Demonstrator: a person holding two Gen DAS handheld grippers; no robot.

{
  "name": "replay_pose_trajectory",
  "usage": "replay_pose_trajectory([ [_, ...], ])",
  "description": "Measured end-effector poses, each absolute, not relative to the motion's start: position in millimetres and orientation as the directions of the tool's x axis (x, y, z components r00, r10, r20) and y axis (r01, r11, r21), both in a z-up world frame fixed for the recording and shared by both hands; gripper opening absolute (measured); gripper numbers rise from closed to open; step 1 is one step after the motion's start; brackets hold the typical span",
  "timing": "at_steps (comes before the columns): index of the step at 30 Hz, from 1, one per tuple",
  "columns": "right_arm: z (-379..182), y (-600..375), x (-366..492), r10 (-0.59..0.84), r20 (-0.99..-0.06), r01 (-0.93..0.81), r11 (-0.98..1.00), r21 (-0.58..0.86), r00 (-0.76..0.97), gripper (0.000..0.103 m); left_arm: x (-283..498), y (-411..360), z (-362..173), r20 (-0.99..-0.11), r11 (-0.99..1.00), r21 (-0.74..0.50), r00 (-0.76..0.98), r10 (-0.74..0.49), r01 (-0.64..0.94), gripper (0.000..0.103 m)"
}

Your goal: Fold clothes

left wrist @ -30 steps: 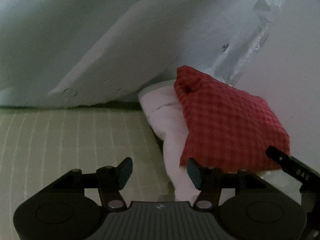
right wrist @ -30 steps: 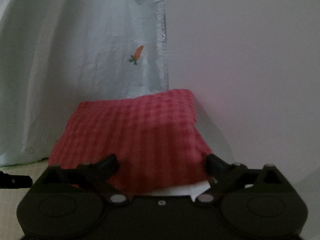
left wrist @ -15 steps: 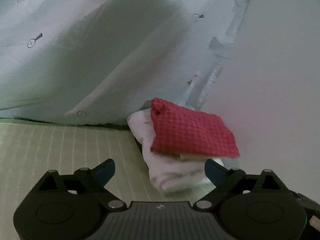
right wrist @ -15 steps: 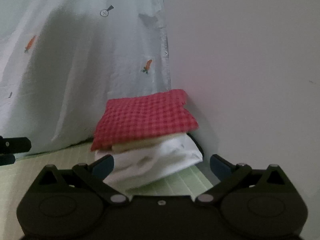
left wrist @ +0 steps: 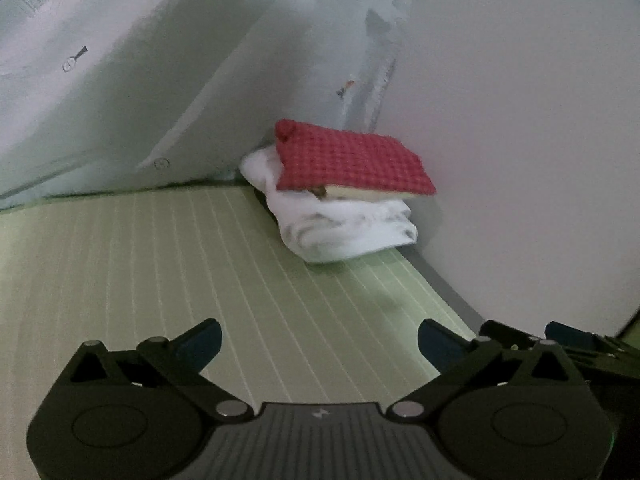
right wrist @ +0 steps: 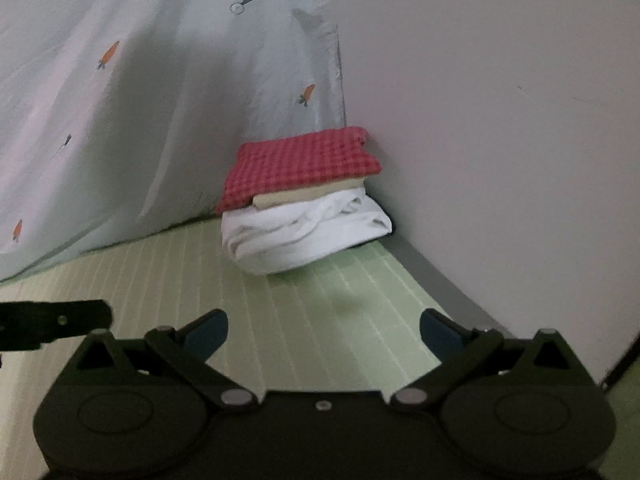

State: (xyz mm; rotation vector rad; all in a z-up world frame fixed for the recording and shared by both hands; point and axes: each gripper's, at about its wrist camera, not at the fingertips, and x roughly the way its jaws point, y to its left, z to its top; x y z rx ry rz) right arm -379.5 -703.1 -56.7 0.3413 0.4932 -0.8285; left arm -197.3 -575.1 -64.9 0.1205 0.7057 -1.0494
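A folded red checked cloth (left wrist: pixel 348 160) lies on top of a stack, over a thin cream folded piece (left wrist: pixel 360 193) and a folded white garment (left wrist: pixel 344 228), in the far corner of a green striped mat (left wrist: pixel 160 264). The stack also shows in the right wrist view: red cloth (right wrist: pixel 300 166), white garment (right wrist: pixel 300 232). My left gripper (left wrist: pixel 318 342) is open and empty, well back from the stack. My right gripper (right wrist: pixel 322 334) is open and empty, also well back from it.
A pale sheet with small carrot prints (right wrist: pixel 140 100) hangs behind the stack on the left. A plain wall (right wrist: pixel 500 120) stands on the right, meeting the mat along a grey edge (right wrist: pixel 440 280). The right gripper's body shows at the left wrist view's right edge (left wrist: pixel 580 340).
Both grippers have drawn back from the stack, which now looks smaller and farther away. The left jaws have opened wider. The red cloth stays on the stack.
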Motion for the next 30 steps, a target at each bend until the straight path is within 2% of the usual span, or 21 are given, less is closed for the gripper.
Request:
replay_pose_trajectory([
  [13, -53, -686, -393, -0.621, -0.528, 0.764, 0.640, 0.087, 0.580, 0.103, -224, -546, -58, -0.569, 0.509, -0.235, 0.307, -0.762, 0.828, 0.103],
  [30, -50, -692, -391, -0.623, -0.521, 0.757, 0.650, 0.071, 0.584, 0.103, -227, -555, -54, -0.549, 0.491, -0.233, 0.304, -0.779, 0.839, 0.103],
])
